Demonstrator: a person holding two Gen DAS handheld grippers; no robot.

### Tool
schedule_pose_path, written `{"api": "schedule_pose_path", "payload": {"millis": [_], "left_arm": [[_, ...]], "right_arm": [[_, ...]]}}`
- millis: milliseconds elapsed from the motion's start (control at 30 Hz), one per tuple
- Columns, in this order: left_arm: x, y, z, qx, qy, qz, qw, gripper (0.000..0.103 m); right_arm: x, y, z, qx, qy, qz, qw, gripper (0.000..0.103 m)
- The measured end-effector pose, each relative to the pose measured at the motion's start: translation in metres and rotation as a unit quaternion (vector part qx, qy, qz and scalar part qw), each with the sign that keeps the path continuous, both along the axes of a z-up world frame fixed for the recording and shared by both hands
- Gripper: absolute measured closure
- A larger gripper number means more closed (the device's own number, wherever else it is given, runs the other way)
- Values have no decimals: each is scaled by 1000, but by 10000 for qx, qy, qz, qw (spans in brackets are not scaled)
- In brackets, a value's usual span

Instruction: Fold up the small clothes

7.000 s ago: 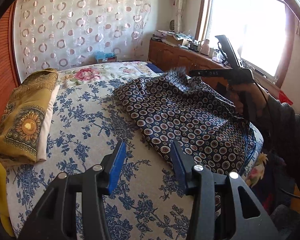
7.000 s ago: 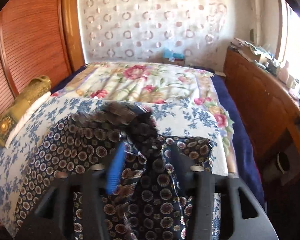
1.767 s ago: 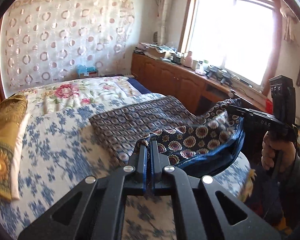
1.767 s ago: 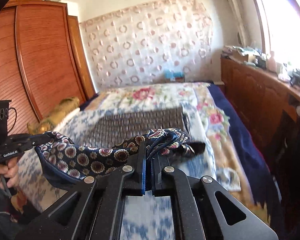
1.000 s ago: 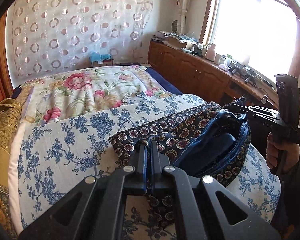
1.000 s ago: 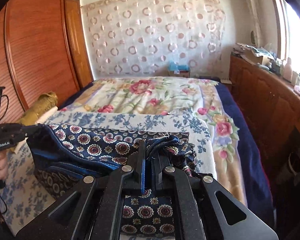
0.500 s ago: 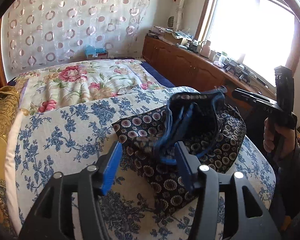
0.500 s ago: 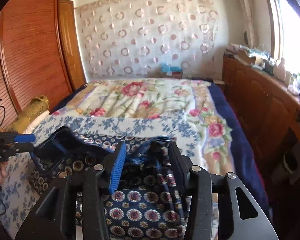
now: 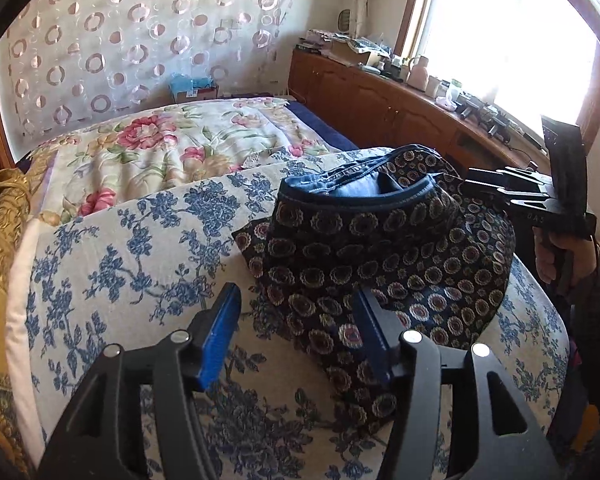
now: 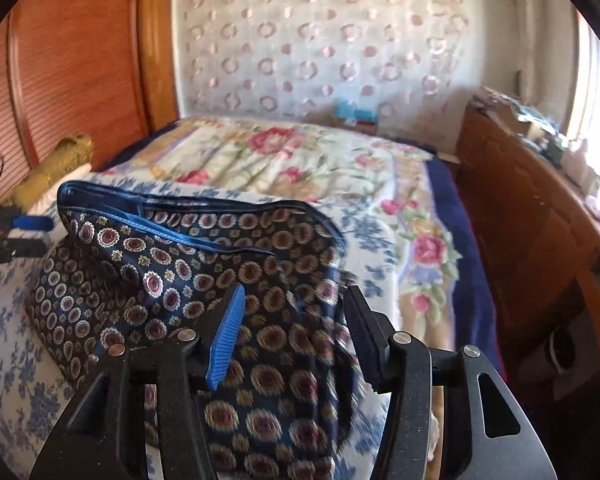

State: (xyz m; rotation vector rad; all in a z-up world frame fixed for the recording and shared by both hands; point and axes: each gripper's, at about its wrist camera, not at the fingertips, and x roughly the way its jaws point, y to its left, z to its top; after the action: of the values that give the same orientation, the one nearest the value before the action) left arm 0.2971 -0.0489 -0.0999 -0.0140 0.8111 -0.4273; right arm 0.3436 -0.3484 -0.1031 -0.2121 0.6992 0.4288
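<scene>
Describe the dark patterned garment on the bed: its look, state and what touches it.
The garment is dark navy cloth printed with round medallions, with a blue band along its top edge. It lies folded over itself in a loose heap on the blue-flowered sheet. Both tools are open; neither grips it.

I see the garment: navy with small round medallions in maroon and cream, plain blue lining at the waistband. Sheet under it: off-white, blue floral sprigs. Quilt behind: cream, pink roses, green leaves. Curtain: white, pinkish rings. Gripper pads: blue on black frames.
</scene>
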Motion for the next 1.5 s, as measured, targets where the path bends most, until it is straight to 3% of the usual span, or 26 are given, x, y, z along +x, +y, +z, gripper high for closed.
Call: {"api": "schedule_pose_path", "payload": {"millis": [200,300,433,567,700,933,1133,1200,1300,1333,1467,1500], "left_arm": [[21,-5,3,-44,-42,92,9999,47],[26,-5,3,-184,-63,33,9998,46],[30,-8,3,-97,-129,30,9999,46],[36,-6,3,-101,-205,155,9996,46],[48,-2,-3,258,-314,530,9978,47],[49,18,-2,-110,-233,672,9974,46],[41,10,2,-144,-259,457,9985,46],[39,5,0,-109,-249,392,9989,46],[39,-1,-2,-82,-213,291,9993,47],[38,-2,-3,-80,-205,258,9994,47],[39,-5,-7,-57,-156,196,9997,47],[40,-6,-8,-50,-140,201,9997,47]], "right_arm": [[20,8,-13,-288,271,61,9992,67],[23,5,-11,-85,379,141,9991,90],[20,5,-7,-5,351,342,9988,103],[17,1,-2,72,161,244,9995,103],[20,-7,1,143,106,-22,9998,103],[16,-12,21,-21,-521,-360,9980,103],[19,-10,25,162,-336,-225,9991,103],[17,-5,22,56,-256,-188,9995,97],[13,1,13,-126,-34,-172,9998,71],[12,1,9,-169,18,-197,9997,70],[8,-4,-1,-125,295,-210,9993,71],[7,-4,-2,-140,336,-201,9991,91]]}}
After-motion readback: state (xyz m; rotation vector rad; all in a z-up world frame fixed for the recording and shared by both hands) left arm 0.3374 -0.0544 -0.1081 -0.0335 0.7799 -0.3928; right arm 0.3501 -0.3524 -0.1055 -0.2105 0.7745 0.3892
